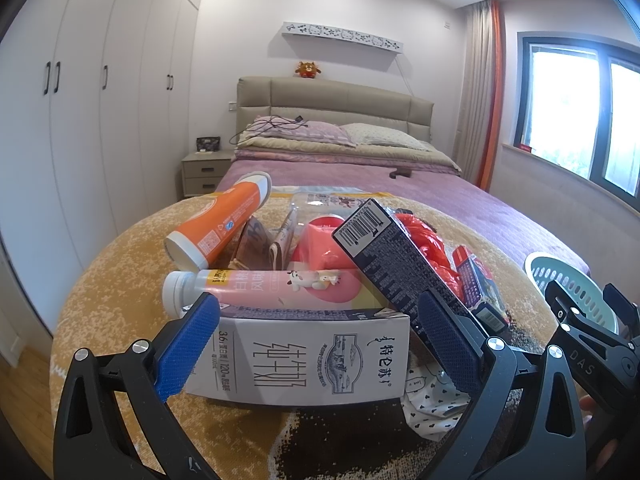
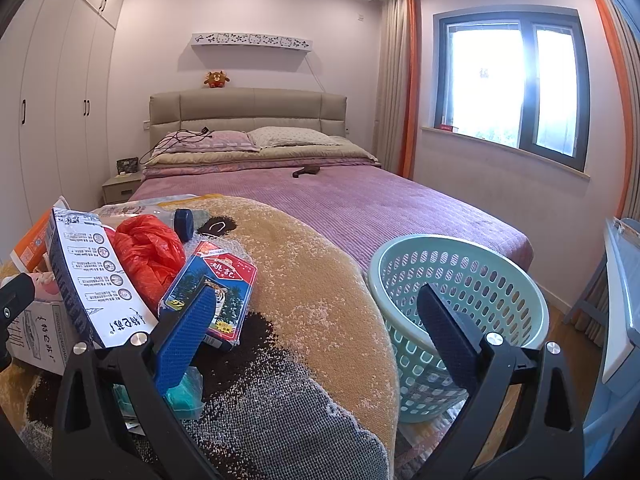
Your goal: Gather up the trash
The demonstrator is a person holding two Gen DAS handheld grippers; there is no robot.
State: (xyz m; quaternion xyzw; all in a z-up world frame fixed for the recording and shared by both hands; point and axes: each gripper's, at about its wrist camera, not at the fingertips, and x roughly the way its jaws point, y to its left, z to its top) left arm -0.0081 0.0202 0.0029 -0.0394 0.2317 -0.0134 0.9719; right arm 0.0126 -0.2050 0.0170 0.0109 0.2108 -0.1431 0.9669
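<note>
Trash lies heaped on the patterned blanket (image 2: 304, 280) at the foot of the bed: white milk carton (image 1: 316, 360), pink bottle (image 1: 280, 286), orange bottle (image 1: 224, 220), red bag (image 2: 150, 252). Left hand-held gripper (image 1: 316, 344) spreads wide around the carton; right hand-held gripper (image 2: 316, 336) gapes empty near the green basket (image 2: 472, 280).

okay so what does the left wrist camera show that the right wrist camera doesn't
Only the left wrist view shows the pink bottle lying on its side behind the white milk carton's front face, plus the whole orange bottle.

Only the right wrist view shows the full green basket beside the bed and the blue card box clearly.

Both show the red plastic bag, the tilted dark carton, and the open left gripper and right gripper.
</note>
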